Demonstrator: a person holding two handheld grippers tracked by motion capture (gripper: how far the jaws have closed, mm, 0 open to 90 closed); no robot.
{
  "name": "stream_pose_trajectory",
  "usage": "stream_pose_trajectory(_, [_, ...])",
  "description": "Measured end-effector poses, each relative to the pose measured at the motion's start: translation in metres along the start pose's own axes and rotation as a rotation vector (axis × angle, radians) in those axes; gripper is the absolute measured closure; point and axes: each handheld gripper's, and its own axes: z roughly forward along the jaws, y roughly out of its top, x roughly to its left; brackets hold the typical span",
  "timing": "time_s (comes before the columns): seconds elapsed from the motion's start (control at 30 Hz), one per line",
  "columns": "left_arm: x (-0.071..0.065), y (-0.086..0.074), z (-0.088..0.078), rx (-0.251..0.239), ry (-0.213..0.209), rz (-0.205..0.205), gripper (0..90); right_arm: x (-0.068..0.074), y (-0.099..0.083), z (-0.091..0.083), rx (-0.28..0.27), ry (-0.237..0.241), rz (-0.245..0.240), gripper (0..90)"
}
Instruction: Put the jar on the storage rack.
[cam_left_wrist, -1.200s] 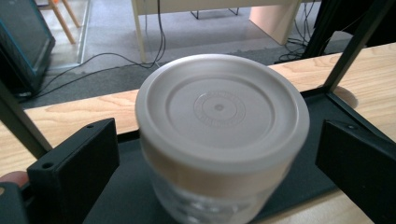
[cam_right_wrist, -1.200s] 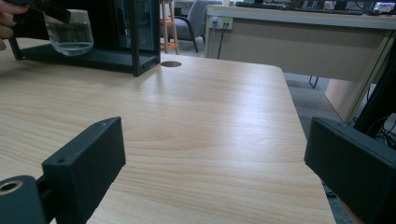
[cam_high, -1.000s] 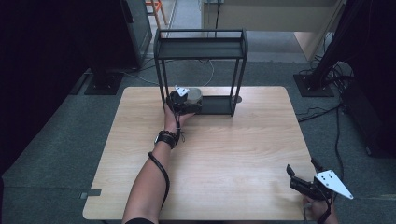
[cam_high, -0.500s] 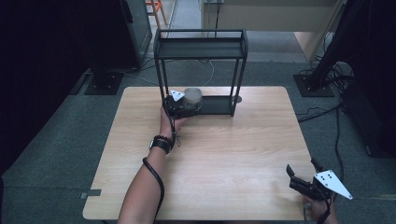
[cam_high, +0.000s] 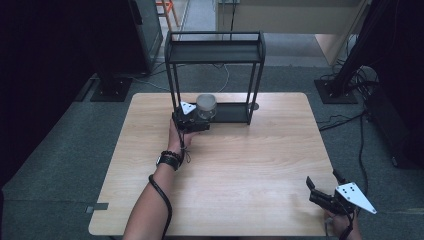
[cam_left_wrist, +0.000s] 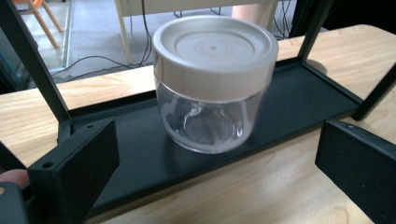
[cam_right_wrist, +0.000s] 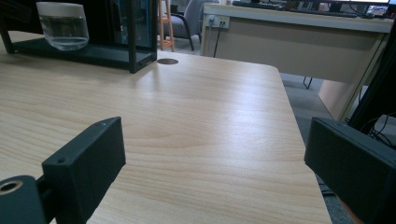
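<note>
High view: my left gripper (cam_high: 192, 119) is at the far edge of the bench (cam_high: 250, 170), just before the bottom tray of the black rack (cam_high: 215, 52). The clear jar (cam_high: 206, 106) with the pale lid stands upright at the left end of that tray, just beyond my jaws. My right gripper (cam_high: 327, 196) rests idle near the bench's near right corner, well apart from the work.

Left gripper view: my jaws are wide, one on each side of the jar (cam_left_wrist: 214, 81), neither touching it. The jar sits fully on the tray (cam_left_wrist: 299, 95), clear of the rack's uprights. I judge the placing to be at its release. To finish well, I should draw straight back toward the near edge, level, keeping the spread so neither jaw clips the glass or the tray lip.

Right gripper view: my jaws are wide and hold nothing, over bare wood; the jar (cam_right_wrist: 63, 25) is visible far off at the rack.
</note>
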Motion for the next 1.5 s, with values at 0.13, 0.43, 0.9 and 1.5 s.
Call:
stream_pose_trajectory(0.13, [0.003, -0.004, -0.004, 0.003, -0.012, 0.006, 0.1, 0.0, 0.0, 0.0, -0.001, -0.001, -0.001, 4.8])
stream_pose_trajectory(0.43, [0.003, -0.016, -0.012, 0.021, 0.001, 0.011, 0.1, 0.001, 0.0, 0.0, -0.001, -0.003, -0.003, 4.7])
stream_pose_trajectory(0.9, [0.008, -0.033, -0.029, 0.015, -0.039, -0.01, 0.1, 0.002, 0.0, 0.0, -0.002, -0.007, -0.008, 4.7])
stream_pose_trajectory(1.5, [0.01, -0.051, -0.052, 0.017, -0.043, -0.013, 0.1, 0.003, 0.0, 0.0, -0.001, -0.012, -0.009, 4.7])
